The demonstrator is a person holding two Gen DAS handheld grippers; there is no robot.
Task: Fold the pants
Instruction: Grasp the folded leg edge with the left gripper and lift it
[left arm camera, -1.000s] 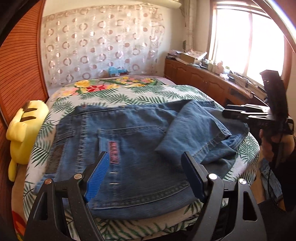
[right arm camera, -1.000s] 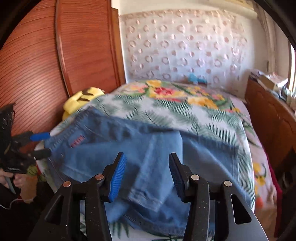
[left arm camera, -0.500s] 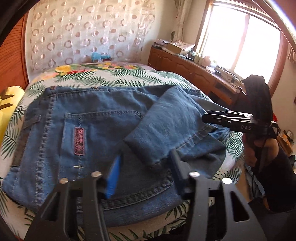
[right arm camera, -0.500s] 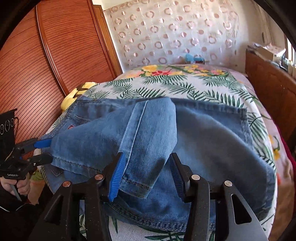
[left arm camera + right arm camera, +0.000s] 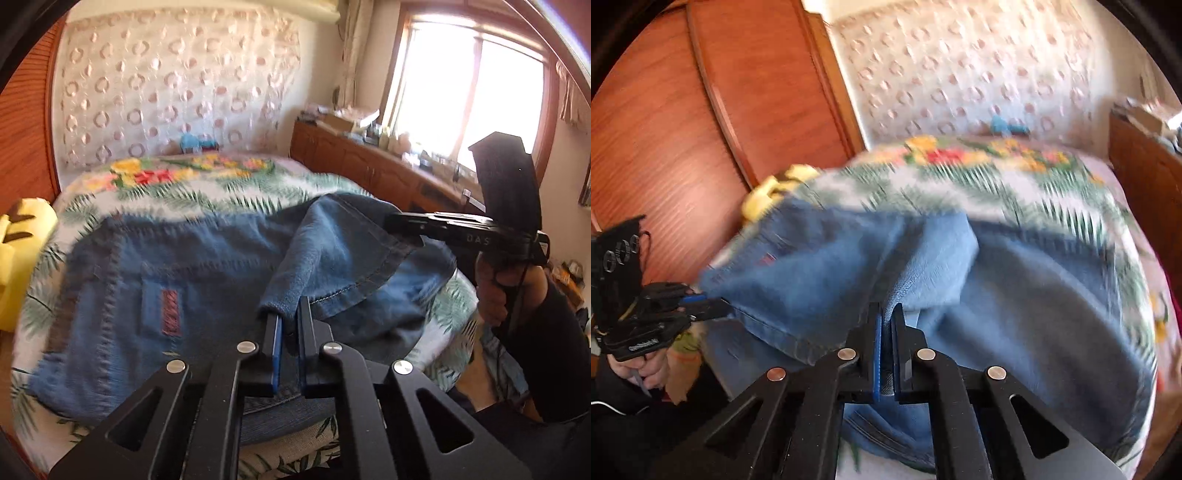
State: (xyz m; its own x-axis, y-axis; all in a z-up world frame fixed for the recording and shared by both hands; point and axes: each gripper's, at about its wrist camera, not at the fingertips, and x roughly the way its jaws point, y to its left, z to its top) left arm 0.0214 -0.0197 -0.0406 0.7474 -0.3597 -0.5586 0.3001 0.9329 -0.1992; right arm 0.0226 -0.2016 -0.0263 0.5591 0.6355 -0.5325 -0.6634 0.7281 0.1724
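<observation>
left wrist: close, bed foot – faces window | right wrist: faces wardrobe | shared: jeans

Near side of bed: the jeans cover it from the near edge to about the middle; the folded-over leg is raised, strung between the left tool and the right tool, both clamped on its hem.
Far half of bed: bare leaf-print cover, open to pass over.
Left flank: yellow plush toy against the bed edge, wooden wardrobe doors just behind it.
Right flank: wooden cabinet with a cluttered top runs under the window, near the bed.
Head end: curtain, with a small blue object at its foot.
</observation>
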